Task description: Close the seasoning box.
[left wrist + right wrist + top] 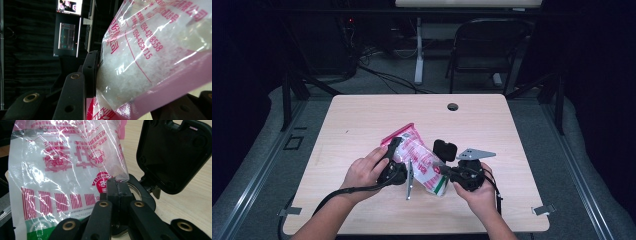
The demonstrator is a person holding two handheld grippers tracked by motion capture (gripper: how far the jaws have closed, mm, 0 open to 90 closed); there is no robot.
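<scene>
A clear plastic bag [419, 160] with pink and red print, holding white grains, is lifted over the table between both grippers. My left gripper [398, 147] clasps its pink-edged upper part; in the left gripper view the bag [140, 62] sits between the jaws, pressed against the left pad [91, 72]. My right gripper [443, 170] is shut on the bag's lower end, and in the right gripper view its tips [117, 182] pinch a fold of the film [67, 170]. A black container's flip lid [172, 155] stands open just behind the right jaws, also seen as the black lid [445, 149].
The light wooden table [362, 120] has a cable hole [452, 106] near its far edge. A folding chair [484, 50] and a desk leg stand beyond it on the dark floor. A lit monitor [68, 35] shows far off.
</scene>
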